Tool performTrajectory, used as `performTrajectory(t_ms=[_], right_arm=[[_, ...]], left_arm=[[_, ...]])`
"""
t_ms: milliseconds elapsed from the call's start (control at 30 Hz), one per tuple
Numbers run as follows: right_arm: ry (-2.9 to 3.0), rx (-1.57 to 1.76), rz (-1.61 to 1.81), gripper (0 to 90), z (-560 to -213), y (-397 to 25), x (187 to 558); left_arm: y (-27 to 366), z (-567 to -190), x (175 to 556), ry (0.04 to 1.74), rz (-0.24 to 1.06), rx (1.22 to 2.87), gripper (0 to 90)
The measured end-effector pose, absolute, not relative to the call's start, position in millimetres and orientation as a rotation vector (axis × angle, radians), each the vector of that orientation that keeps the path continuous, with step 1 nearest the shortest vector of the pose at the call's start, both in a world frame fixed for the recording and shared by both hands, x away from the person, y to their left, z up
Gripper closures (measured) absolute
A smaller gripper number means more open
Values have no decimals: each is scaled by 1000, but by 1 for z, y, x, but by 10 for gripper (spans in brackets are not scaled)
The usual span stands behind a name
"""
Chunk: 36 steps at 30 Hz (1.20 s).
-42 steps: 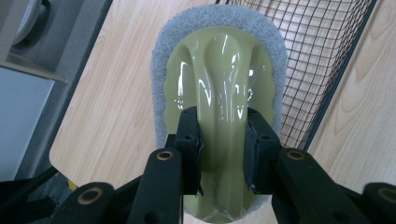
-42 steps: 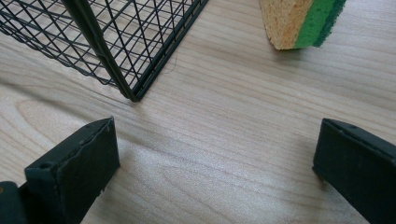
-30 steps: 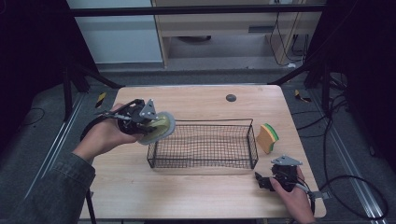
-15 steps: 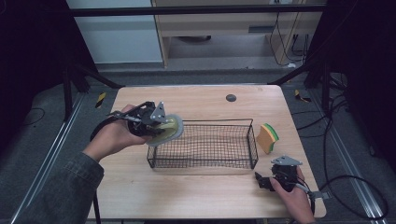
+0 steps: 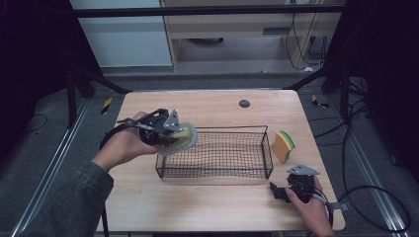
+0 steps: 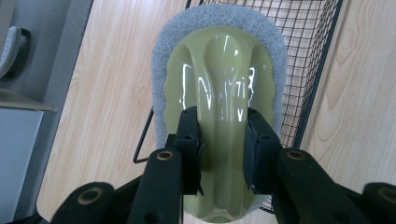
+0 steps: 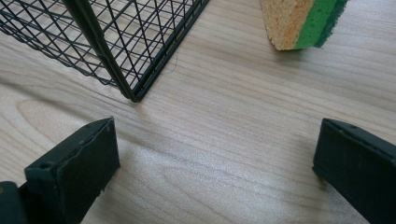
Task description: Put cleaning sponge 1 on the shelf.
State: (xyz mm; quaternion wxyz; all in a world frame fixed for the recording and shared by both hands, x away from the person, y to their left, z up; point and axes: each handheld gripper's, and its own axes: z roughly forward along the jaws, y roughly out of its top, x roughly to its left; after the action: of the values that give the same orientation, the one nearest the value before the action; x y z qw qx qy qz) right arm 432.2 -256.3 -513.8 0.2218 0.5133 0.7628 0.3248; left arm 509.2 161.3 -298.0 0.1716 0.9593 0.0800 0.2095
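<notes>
Step in hand, by the look of it: carrying a scrubber to the wire basket. Left gripper closed on the scrubber's glossy yellow-green handle ridge, one jaw on either side, as seen in the left gripper view. Grey scouring pad ringing the handle, facing away from the camera. Held in the air at the basket's left end, tilted, its far edge just over the rim, not yet inside. Below it in the left gripper view, the basket's black mesh and the pale wooden table.

Right gripper resting low on the table near the front right corner, jaws spread wide with nothing between them, bare wood showing in the gap. Just ahead of it, the basket's near corner, and farther off a yellow and green sponge, standing on the table just beside the basket's right end. Small dark disc lying well apart at the table's far side.

Next move, most likely: carrying the scrubber farther in over the basket's open top, lowering past the rim without catching the pad on the wire, then opening the jaws only once low over the mesh floor. Sponge probably to follow, within easy reach of the idle right gripper.
</notes>
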Motion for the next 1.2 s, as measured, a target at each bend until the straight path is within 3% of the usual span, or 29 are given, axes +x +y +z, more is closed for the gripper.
performTrajectory(t_ms=[1200], right_arm=[[2108, 1419, 897, 4, -514, -256, 432]], left_arm=[[147, -309, 510, 177, 566, 2747, 702]])
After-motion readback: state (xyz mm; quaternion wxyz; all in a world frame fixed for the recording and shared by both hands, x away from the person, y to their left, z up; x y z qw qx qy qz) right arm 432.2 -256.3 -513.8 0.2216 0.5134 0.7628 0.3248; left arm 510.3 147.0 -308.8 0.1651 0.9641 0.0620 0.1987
